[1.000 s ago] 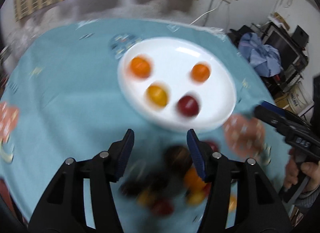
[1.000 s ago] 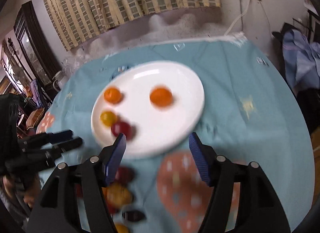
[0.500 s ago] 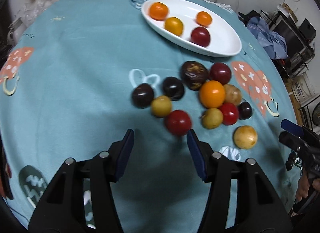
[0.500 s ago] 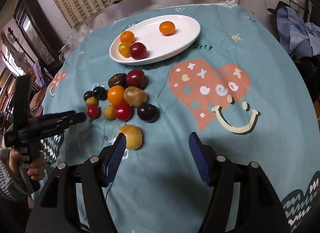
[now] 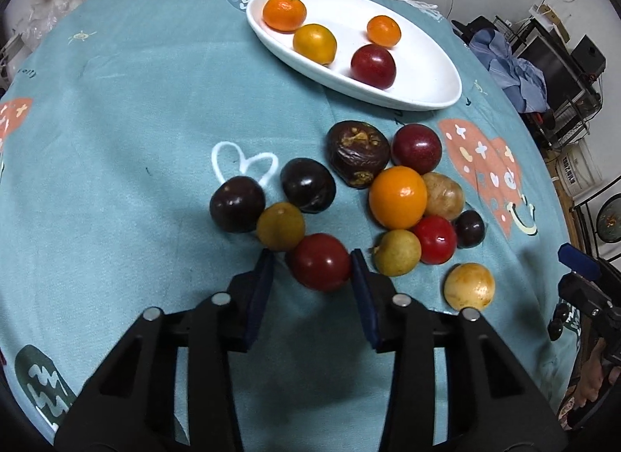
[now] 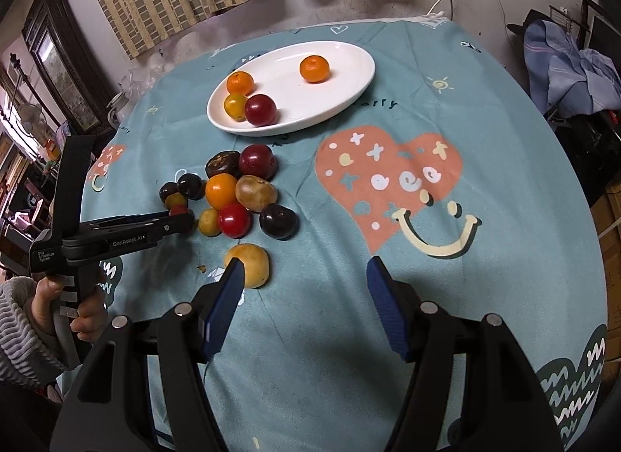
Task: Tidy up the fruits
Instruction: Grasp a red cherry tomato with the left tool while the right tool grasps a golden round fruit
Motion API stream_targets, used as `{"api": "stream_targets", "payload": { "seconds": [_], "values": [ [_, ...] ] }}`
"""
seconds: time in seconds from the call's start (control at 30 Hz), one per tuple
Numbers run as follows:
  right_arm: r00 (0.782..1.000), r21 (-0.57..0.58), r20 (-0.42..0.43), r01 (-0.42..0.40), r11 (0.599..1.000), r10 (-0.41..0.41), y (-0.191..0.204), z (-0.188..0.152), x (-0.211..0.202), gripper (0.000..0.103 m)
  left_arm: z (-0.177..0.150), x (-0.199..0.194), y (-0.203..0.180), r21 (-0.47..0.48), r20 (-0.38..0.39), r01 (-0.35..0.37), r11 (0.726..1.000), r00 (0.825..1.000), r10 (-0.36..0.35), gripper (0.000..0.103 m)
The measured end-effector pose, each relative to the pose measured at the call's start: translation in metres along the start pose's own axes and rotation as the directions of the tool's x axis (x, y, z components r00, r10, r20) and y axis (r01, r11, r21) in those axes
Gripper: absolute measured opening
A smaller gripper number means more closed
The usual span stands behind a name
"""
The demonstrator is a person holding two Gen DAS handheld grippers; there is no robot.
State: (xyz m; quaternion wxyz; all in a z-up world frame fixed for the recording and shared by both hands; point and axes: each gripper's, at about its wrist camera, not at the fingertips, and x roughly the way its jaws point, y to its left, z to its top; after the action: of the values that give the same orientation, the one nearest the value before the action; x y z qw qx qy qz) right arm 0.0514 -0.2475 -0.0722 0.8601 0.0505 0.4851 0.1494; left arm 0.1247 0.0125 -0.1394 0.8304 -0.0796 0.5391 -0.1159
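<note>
Closing around the dark red fruit [image 5: 320,261] at the near edge of the pile on the desk [image 5: 128,110], the left gripper [image 5: 312,271] has narrowed since a moment ago, right pad touching; right gripper [image 6: 304,277] gapes empty, plate [image 5: 423,75] awaits

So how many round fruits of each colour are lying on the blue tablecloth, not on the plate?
Dark, almost black round fruits: 4
Red round fruits: 3
Yellow or tan round fruits: 4
Orange round fruit: 1
Total on the blue patterned tablecloth: 12
</note>
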Motion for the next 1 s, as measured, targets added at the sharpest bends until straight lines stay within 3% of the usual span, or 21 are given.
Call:
{"api": "stream_targets", "payload": {
  "seconds": [0.03,0.33,0.6,0.87,1.0],
  "values": [
    [1.000,-0.004,-0.002,-0.002,1.000,0.002,0.001,0.000,0.000,0.065,0.000,-0.002,0.001,-0.006,0.004,0.016,1.000,1.000,-0.016,0.029],
    [0.996,-0.061,-0.053,-0.070,0.996,0.067,0.019,-0.003,0.014,0.065,-0.017,-0.030,0.006,-0.001,0.033,0.006,1.000,0.999,-0.006,0.029],
    [0.987,-0.150,-0.119,-0.124,0.981,0.107,0.049,0.004,0.049,0.065,-0.044,-0.049,0.017,-0.003,0.026,-0.037,0.999,0.999,0.037,0.029],
    [0.985,-0.207,-0.171,-0.066,0.976,0.031,0.053,0.007,0.083,0.037,-0.054,-0.058,0.023,-0.026,0.030,-0.048,0.999,0.998,0.049,0.029],
    [0.983,-0.170,-0.170,-0.104,0.980,0.075,0.046,0.005,0.080,0.036,-0.052,-0.056,0.018,-0.016,0.027,-0.044,0.999,0.999,0.044,0.029]
  ]
}}
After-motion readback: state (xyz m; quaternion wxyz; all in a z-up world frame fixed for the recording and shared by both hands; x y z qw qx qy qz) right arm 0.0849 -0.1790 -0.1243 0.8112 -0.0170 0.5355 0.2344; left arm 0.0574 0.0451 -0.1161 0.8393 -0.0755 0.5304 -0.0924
